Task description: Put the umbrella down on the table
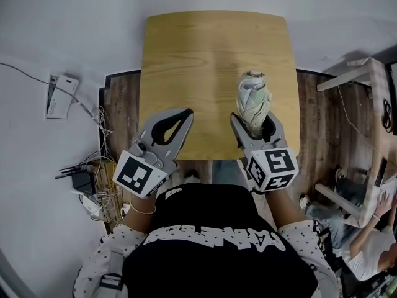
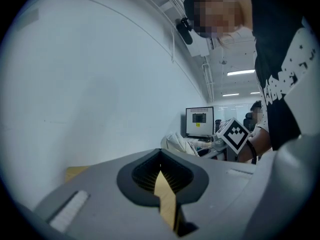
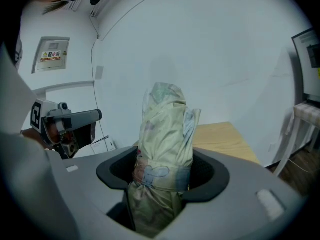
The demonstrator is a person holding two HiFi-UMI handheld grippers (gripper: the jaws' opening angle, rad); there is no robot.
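Umbrella (image 1: 253,101), folded into a pale, printed bundle with a strap round its middle, is clamped between the jaws of the right gripper (image 1: 254,126). It sticks out beyond the jaw tips, and in the head view it shows over the right front part of the worktop (image 1: 211,54). In the right gripper view the umbrella (image 3: 165,149) rises nearly upright out of the right gripper (image 3: 162,171), with the wall behind its top. The light wood of the worktop (image 3: 225,139) shows beyond and lower. Whether any part of it touches the wood cannot be told.

The worktop is a bare rounded rectangle of light wood, set against the pale wall, with dark plank floor (image 1: 121,110) on either side. The person (image 1: 211,228), in a black shirt with white lettering, stands at its near edge.

The left gripper (image 1: 185,115) hangs over the front left corner of the worktop. Its jaws are drawn together and hold nothing. In its own view the left gripper (image 2: 162,184) leaves only a thin slit through which the wood shows.

A tangle of cables (image 1: 99,185) lies on the floor at the left.
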